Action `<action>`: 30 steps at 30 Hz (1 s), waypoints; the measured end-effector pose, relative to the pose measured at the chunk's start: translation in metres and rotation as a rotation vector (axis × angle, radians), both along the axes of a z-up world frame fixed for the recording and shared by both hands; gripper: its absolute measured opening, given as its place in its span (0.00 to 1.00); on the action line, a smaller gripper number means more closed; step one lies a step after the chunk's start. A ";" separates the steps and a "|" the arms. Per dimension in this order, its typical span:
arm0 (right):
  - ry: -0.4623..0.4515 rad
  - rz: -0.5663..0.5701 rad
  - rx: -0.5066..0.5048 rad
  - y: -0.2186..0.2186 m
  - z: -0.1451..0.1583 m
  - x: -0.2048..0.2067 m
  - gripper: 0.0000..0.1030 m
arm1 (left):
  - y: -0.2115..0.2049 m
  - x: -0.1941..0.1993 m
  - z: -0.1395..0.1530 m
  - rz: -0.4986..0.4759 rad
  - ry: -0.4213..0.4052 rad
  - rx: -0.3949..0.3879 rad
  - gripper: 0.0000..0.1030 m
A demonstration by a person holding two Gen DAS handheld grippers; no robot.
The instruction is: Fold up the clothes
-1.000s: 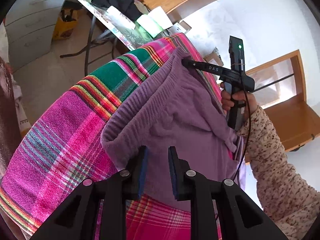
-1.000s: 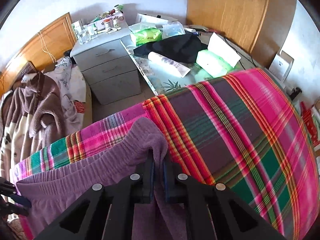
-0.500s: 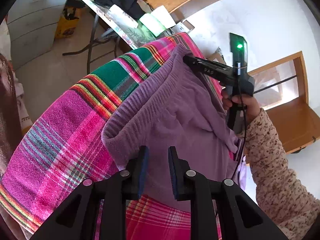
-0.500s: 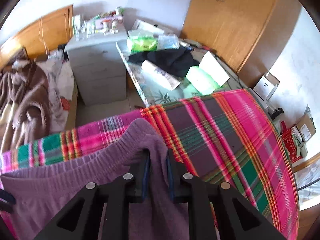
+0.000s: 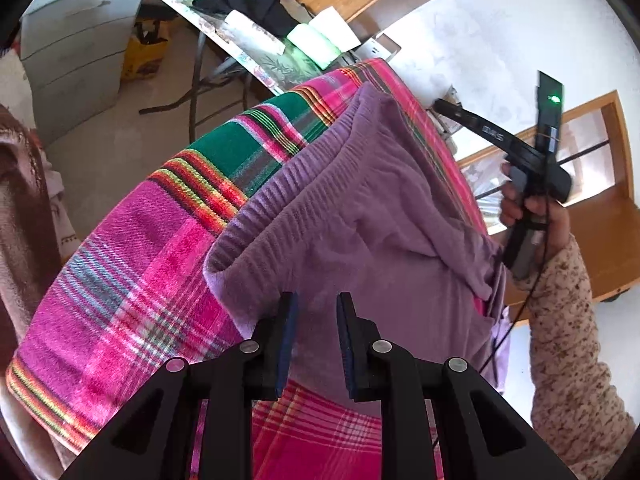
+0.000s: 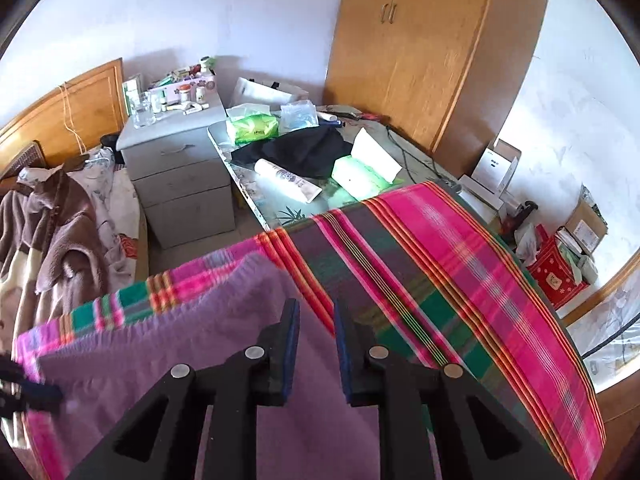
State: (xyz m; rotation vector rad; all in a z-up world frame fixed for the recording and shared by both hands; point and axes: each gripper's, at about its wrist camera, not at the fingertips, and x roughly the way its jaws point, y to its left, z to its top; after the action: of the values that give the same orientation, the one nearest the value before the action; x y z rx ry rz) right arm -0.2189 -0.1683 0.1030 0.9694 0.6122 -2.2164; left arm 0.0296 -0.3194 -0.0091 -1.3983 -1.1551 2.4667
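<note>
Purple knit garment [image 5: 360,240] lay spread on a pink, green and orange plaid blanket [image 5: 132,280] that covered the surface beneath it, its ribbed waistband [image 5: 288,176] running along the side toward the blanket's far edge. Nearest the left wrist camera, the left hand-held gripper [image 5: 313,312] hovered with its two fingers spread apart over the garment's near part, pinching nothing. From the right wrist camera, the right hand-held gripper [image 6: 313,320] also had its fingers apart, poised above the garment's corner [image 6: 256,272] beside the bare plaid, with no cloth between the pads. In the left view that gripper was held up off the garment's far corner by a hand [image 5: 532,208] in a speckled sleeve [image 5: 568,340]. Beyond the blanket's far edge stood a tabletop [image 6: 256,196] carrying a black cloth [image 6: 304,148], green tissue packs [image 6: 252,128] and a white roll [image 6: 288,180]. Farther off were a grey drawer unit [image 6: 180,176] and a wooden wardrobe [image 6: 420,48].
</note>
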 end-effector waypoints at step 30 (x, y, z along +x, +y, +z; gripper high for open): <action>0.022 -0.939 -0.262 0.421 -0.025 0.252 0.26 | 0.157 -0.033 0.032 -0.445 0.098 -0.093 0.27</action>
State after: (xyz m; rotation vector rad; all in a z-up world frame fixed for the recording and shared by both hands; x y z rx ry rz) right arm 0.0330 0.2531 0.0778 1.2426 -0.2060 -2.9990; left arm -0.0036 -0.1626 0.0232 -1.3598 -0.6313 2.2591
